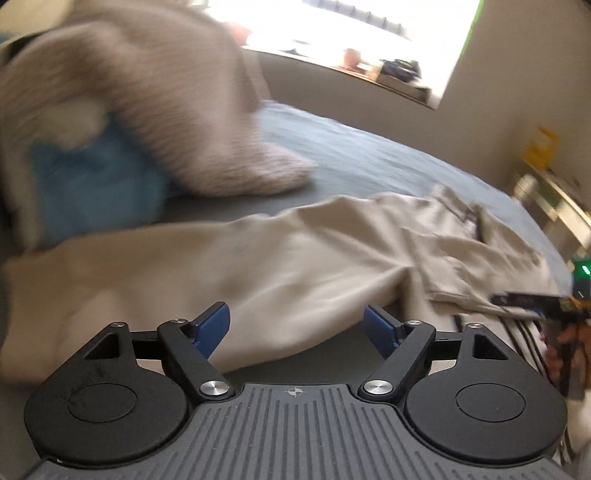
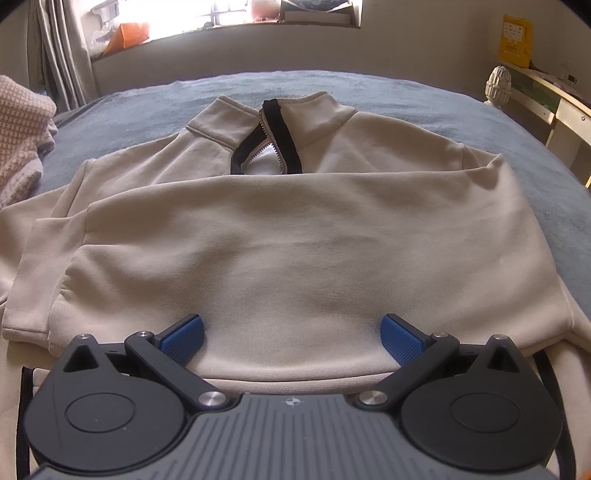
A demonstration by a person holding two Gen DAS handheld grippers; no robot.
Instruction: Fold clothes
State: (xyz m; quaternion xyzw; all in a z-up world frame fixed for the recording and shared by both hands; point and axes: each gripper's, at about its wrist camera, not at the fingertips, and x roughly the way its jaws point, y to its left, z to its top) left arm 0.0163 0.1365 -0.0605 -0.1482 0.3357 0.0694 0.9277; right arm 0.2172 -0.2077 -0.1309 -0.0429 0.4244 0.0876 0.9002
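Cream sweatshirt lying on the grey-blue bed, both grippers spread wide and holding nothing.

Starting at the left, a pinkish knitted garment (image 1: 155, 110) is heaped on the bed (image 1: 369, 155) over something blue (image 1: 92, 184), which is too blurred in the left wrist view to name, perhaps a cushion. Nearer, the left gripper (image 1: 295, 328) hovers with its blue pads well apart over the side edge of the cream sweatshirt (image 2: 295, 236). The sweatshirt lies flat in the middle of the bed, collar toward the window (image 2: 229, 14), its black-trimmed zip (image 2: 273, 140) partly undone and a fold of cloth laid across the chest. The right gripper (image 2: 291, 336) sits at the near hem, fingers parted with the cloth between them but not pinched. At far right, a wooden shelf (image 2: 554, 99) stands beside the bed.
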